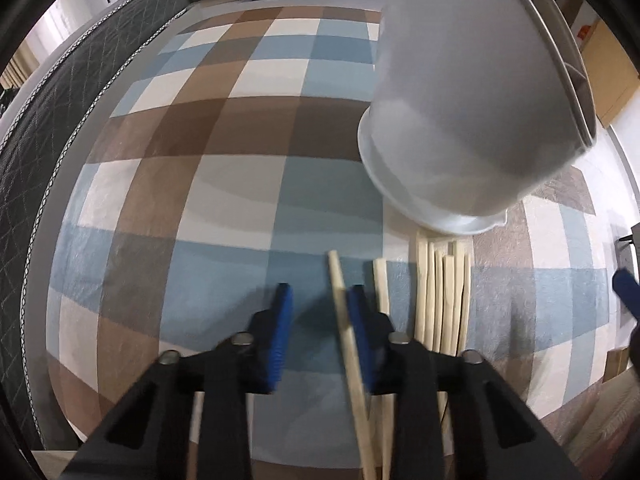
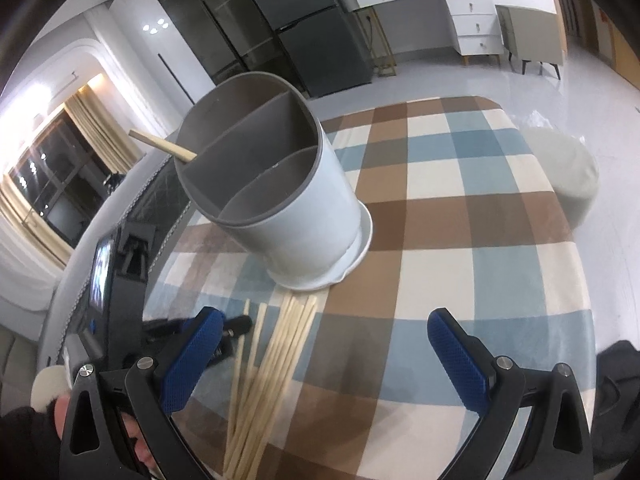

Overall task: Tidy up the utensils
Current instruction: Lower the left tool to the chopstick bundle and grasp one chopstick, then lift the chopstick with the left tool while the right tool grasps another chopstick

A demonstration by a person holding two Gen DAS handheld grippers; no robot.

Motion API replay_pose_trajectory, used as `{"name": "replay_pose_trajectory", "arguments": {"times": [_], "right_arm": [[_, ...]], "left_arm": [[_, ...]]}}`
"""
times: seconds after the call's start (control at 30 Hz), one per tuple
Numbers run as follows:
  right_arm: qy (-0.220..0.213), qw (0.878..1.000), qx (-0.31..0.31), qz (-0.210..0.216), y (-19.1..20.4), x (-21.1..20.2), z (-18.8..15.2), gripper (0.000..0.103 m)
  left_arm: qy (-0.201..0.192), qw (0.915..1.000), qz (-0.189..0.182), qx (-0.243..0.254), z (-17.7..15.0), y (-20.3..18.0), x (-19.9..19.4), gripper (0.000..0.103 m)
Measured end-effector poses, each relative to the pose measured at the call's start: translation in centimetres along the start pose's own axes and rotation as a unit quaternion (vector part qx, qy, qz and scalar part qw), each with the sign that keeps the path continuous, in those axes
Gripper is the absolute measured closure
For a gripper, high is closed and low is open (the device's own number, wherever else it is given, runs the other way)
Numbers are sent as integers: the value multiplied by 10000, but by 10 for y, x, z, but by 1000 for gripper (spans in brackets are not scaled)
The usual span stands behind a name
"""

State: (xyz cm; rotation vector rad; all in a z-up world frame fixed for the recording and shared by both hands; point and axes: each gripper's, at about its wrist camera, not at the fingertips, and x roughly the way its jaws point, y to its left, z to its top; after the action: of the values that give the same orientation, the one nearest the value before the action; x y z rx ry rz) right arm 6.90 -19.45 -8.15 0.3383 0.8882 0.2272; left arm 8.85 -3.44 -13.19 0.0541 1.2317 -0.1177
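A white utensil holder (image 1: pixel 460 120) (image 2: pixel 280 208) with a grey divided inside stands on the plaid tablecloth (image 1: pixel 224 128). One wooden chopstick (image 2: pixel 162 144) leans out of its left compartment. A bundle of loose chopsticks (image 1: pixel 440 300) (image 2: pixel 272 360) lies in front of the holder. My left gripper (image 1: pixel 319 292) points steeply down at the cloth. A single chopstick (image 1: pixel 340 304) stands between its jaws against the right pad (image 1: pixel 360 328), with a gap to the left pad, so the gripper is open. My right gripper (image 2: pixel 326 320) hangs wide open above the bundle, holding nothing.
A dark quilted mattress edge (image 1: pixel 36 152) borders the table on the left. A pale round stool (image 2: pixel 560 168) stands beyond the table's right edge. A hand (image 2: pixel 60 412) shows at the lower left. A fridge (image 2: pixel 312 40) and a white dresser (image 2: pixel 460 12) stand far back.
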Motion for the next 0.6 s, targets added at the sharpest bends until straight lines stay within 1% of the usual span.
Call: {"name": "replay_pose_trajectory", "arguments": {"times": [0.03,0.07,0.13,0.2,0.27,0.33,0.4,0.43,0.47,0.53,0.57,0.6], "right_arm": [[25,10000,-6,1,0,0,-1,0],[46,10000,-30,2,0,0,-1,0],[45,9999,-133,-58,1,-1,-3,0],[102,9995,-236,-159,2,0,-6,0],[213,9991,-285,-230,2,2,-9,1],[294,9984,-351,-327,2,3,-13,4],[366,9974,-427,-441,4,3,-17,10],[403,9971,-444,-472,4,3,-18,15],[458,9966,-468,-493,5,4,-19,19],[556,9959,-488,-530,8,4,-21,24],[591,9957,-483,-524,10,4,-21,29],[626,9956,-484,-496,13,4,-21,30]], "left_arm": [[55,10000,-30,-69,3,1,0,89],[94,9998,-54,-139,6,4,0,98],[146,9994,-171,-271,11,9,1,102],[184,9976,-428,-520,15,16,2,102],[187,9951,-601,-766,15,24,2,103],[69,9935,-719,-878,12,27,-4,103],[-94,9916,-827,-991,9,33,-15,103],[-187,9902,-894,-1060,7,37,-21,103],[-314,9878,-980,-1165,6,43,-30,103],[-535,9829,-1123,-1355,1,55,-48,103],[-602,9808,-1185,-1429,2,62,-51,103],[-682,9789,-1195,-1508,-1,67,-58,103]]}}
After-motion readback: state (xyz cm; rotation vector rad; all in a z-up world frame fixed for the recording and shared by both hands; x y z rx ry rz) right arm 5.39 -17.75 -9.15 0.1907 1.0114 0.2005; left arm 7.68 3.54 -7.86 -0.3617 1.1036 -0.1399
